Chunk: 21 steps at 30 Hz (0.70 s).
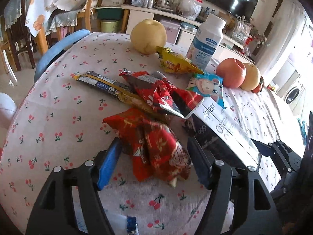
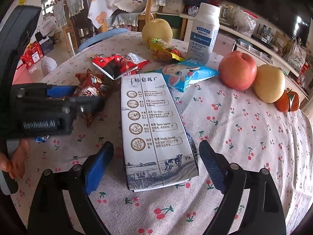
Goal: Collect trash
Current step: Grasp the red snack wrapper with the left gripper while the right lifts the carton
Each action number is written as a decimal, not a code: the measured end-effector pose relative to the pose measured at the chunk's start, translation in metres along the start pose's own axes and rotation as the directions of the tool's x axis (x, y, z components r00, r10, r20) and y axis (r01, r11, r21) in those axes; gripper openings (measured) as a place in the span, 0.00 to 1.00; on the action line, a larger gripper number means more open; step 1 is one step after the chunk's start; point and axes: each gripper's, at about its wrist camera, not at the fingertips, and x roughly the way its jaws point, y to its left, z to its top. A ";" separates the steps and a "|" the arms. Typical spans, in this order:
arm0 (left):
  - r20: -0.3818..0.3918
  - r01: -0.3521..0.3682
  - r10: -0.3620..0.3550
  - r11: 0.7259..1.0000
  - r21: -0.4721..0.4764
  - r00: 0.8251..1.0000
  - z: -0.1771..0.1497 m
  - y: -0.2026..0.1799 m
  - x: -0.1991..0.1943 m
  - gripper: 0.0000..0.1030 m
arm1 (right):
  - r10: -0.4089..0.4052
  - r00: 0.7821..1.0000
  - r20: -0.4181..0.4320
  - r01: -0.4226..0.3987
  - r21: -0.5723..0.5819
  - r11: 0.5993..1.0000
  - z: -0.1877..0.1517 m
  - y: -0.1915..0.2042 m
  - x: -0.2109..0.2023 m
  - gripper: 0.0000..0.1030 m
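My left gripper (image 1: 153, 142) stands open over a crumpled red snack wrapper (image 1: 154, 146) that lies on the cherry-print tablecloth (image 1: 58, 121), one finger on each side of it. My right gripper (image 2: 156, 145) is open too, straddling the near end of a flattened white milk carton (image 2: 154, 121), with a gap at each pad. Beyond them lie a long dark-and-gold wrapper (image 1: 109, 84), a second red wrapper (image 1: 162, 94), a yellow wrapper (image 1: 176, 62) and a blue cartoon wrapper (image 1: 209, 84). In the right wrist view the left gripper (image 2: 78, 96) shows at the left around the red wrapper (image 2: 90, 88).
A white bottle (image 1: 207, 41) and a pear (image 1: 148, 36) stand at the table's far side. A red apple (image 1: 230, 74), a yellow fruit (image 1: 251, 76) and an orange fruit (image 2: 287, 101) sit at the right. A blue chair back (image 1: 58, 49) rises past the left edge.
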 end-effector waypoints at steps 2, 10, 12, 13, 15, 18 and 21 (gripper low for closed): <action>0.008 -0.021 0.021 1.000 0.013 1.000 0.000 -0.004 0.002 0.68 | 0.003 1.000 -0.006 -0.003 0.002 1.000 -0.001 -0.001 0.002 0.86; 0.012 -0.014 0.013 0.998 0.065 1.000 -0.006 -0.013 -0.001 0.49 | 0.008 1.000 -0.011 -0.008 0.010 1.000 -0.001 -0.003 0.004 0.86; 0.010 0.001 -0.001 0.998 0.062 1.000 -0.007 -0.013 -0.002 0.46 | 0.005 1.000 -0.007 -0.005 0.016 1.000 -0.001 -0.004 0.003 0.86; 0.010 0.013 -0.014 0.998 0.057 1.000 -0.008 -0.012 -0.004 0.42 | 0.004 1.000 -0.005 -0.004 0.018 1.000 -0.001 -0.005 0.003 0.86; 0.014 0.029 -0.030 0.998 0.051 0.999 -0.009 -0.010 -0.008 0.37 | -0.002 1.000 0.006 0.002 0.025 1.000 -0.001 -0.006 0.000 0.86; 0.017 0.059 -0.059 0.998 0.035 0.998 -0.011 -0.004 -0.013 0.32 | -0.008 1.000 0.026 0.008 0.025 1.000 -0.002 -0.007 -0.004 0.85; 0.013 0.098 -0.098 0.995 0.008 0.995 -0.015 0.003 -0.019 0.31 | -0.011 1.000 0.019 0.011 0.019 1.000 -0.004 -0.006 -0.004 0.67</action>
